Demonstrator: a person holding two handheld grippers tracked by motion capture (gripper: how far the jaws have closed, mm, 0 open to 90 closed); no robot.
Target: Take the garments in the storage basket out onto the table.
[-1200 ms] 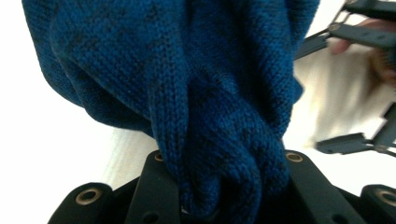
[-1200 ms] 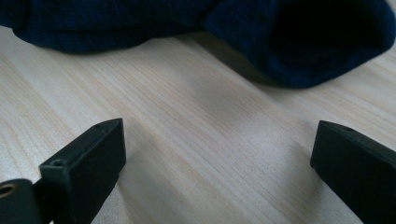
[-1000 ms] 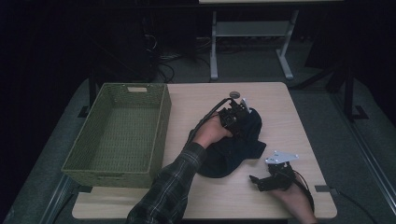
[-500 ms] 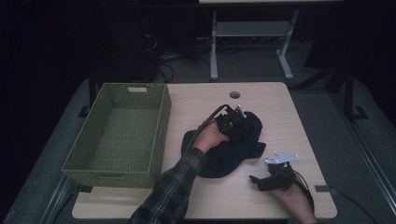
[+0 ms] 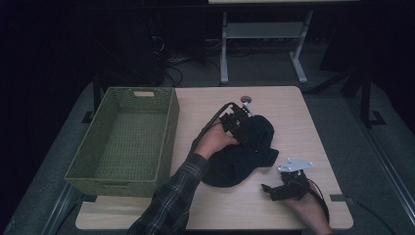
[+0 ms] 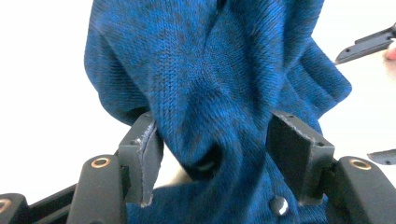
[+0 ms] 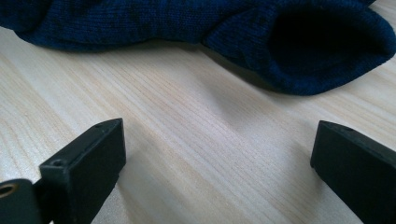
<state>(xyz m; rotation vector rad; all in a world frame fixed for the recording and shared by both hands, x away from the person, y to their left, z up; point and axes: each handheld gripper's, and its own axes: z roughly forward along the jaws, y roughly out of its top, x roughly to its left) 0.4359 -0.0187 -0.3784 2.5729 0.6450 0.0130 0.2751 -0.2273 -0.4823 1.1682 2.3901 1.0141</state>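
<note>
A dark blue knit garment (image 5: 240,156) lies bunched in the middle of the wooden table (image 5: 293,112). My left gripper (image 5: 240,125) sits on its far edge. In the left gripper view, the left gripper (image 6: 215,135) has its jaws pressed on both sides of a twisted fold of the blue knit (image 6: 205,70). My right gripper (image 5: 269,190) rests near the front right of the table, open, pointing at the garment's near edge. In the right gripper view, the right gripper (image 7: 217,154) has bare wood between its jaws, and a cuff opening of the garment (image 7: 322,42) lies just beyond.
A green woven basket (image 5: 169,132) stands at the table's left side, close to the left forearm. A small grey round disc (image 5: 246,99) lies at the table's far edge. A white stand (image 5: 259,34) is on the floor behind.
My left gripper has shifted a little toward the person and to the left, drawing the gripped fold with it. The right gripper has stayed put.
</note>
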